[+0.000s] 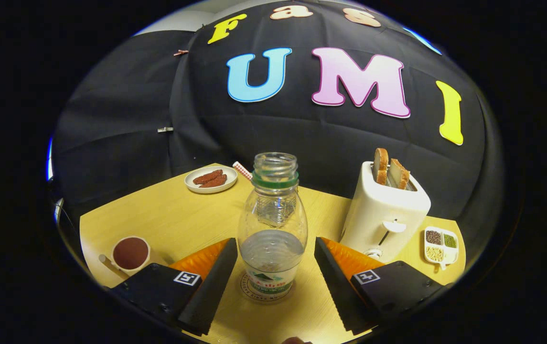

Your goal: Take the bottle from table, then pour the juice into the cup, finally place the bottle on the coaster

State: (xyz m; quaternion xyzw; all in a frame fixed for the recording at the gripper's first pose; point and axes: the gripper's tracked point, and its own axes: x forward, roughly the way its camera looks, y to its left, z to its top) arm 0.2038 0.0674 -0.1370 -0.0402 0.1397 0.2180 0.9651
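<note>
Last step, by the look: bottle (272, 224) stood on coaster (254, 292) between fingers of spread, empty claw (273, 282); called for backing straight off

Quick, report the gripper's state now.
Gripper: open, fingers spread either side of the bottle without pressing it; the bottle stands upright on the coaster.

The tongs (273, 282) are held level and spread wide, both fingers (209, 291) apart and pressing on nothing.
</note>
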